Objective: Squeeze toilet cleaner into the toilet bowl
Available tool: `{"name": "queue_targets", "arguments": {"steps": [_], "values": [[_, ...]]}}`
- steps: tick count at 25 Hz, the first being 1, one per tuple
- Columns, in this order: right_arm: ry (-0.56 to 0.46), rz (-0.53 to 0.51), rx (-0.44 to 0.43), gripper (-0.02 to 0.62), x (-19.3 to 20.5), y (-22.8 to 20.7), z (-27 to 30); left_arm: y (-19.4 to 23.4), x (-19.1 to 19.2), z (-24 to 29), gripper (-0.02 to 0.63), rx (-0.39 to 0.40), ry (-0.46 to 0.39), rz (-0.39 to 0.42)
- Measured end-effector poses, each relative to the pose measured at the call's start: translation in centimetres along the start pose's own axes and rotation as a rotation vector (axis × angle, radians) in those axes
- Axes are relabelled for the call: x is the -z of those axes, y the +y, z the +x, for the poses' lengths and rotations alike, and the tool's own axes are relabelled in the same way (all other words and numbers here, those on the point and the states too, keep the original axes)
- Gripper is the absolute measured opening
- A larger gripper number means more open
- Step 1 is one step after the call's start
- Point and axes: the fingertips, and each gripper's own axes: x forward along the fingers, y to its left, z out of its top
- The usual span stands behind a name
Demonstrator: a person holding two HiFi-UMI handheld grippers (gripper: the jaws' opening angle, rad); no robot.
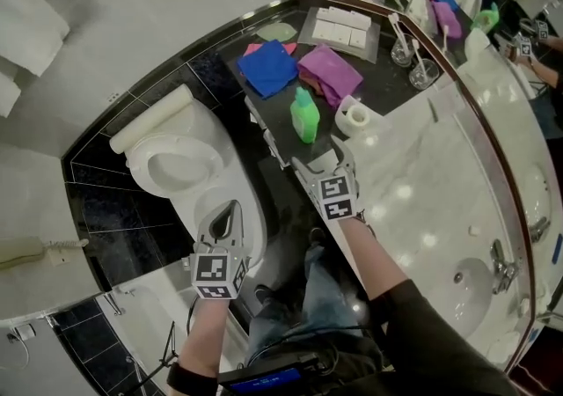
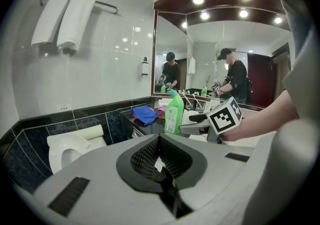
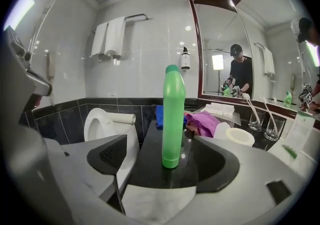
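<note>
Right gripper [image 1: 322,163]: forearm reaching toward 11 o'clock, jaws wide apart (pads touching nothing), green cleaner bottle [image 1: 304,115] upright just ahead on counter [image 1: 280,137]. Left gripper [image 1: 229,209]: jaws closed, empty, beside toilet bowl [image 1: 142,161].

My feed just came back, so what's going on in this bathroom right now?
A person holds a gripper in each hand. The right gripper is open, its jaws lined up on the green cleaner bottle, which stands upright on the black counter; the pads don't touch it. The left gripper is shut and empty, near the toilet, whose bowl is uncovered. The bottle isn't picked up yet.
</note>
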Motion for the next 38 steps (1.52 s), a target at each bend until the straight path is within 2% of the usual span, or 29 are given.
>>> {"name": "queue_targets", "arguments": {"steps": [11, 23, 28, 29, 31, 38], "values": [[-0.061, 0.002, -0.006, 0.448, -0.6, -2.3, 6.7, -0.5, -0.4, 6.9, 0.000, 0.000, 0.013, -0.007], [-0.111, -0.022, -0.050, 0.439, -1.0, -2.2, 10.3, -0.8, -1.1, 11.6, 0.000, 0.013, 0.018, -0.017], [-0.135, -0.037, -0.058, 0.361, -1.3, -2.0, 10.8, -0.8, -0.8, 12.4, 0.000, 0.017, 0.027, -0.011], [-0.141, -0.039, -0.052, 0.327, -1.4, -2.0, 10.9, -0.8, -0.8, 12.5, 0.000, 0.017, 0.029, -0.012], [-0.155, -0.043, -0.032, 0.215, -1.6, -2.2, 10.9, -0.7, -0.5, 12.6, 0.000, 0.016, 0.029, -0.013], [-0.187, -0.035, -0.008, 0.201, -1.8, -2.3, 10.7, -0.2, 0.6, 12.4, 0.000, 0.005, 0.055, -0.020]]}}
